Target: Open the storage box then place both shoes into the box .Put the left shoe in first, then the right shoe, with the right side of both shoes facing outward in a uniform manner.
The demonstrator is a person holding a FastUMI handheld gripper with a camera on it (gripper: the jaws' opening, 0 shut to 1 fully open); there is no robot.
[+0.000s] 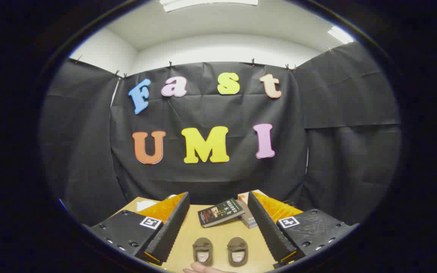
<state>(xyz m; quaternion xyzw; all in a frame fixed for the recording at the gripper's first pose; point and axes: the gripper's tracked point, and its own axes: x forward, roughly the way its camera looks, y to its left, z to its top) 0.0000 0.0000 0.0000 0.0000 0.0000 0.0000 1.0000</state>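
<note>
- Between the spread fingers of the gripper (218, 231), two shoes (220, 251) are sitting side by side on the table (188, 235).
- Jaws are gaping, gripping nothing.
- Opening the box comes first, I judge.

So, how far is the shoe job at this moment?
Nothing looks done yet. The two small brown shoes sit side by side on the tan wooden table, between the fingers of the open hand-held gripper, ungrasped. A person's hand is beside them. Opening the box and placing both shoes remain.
</note>
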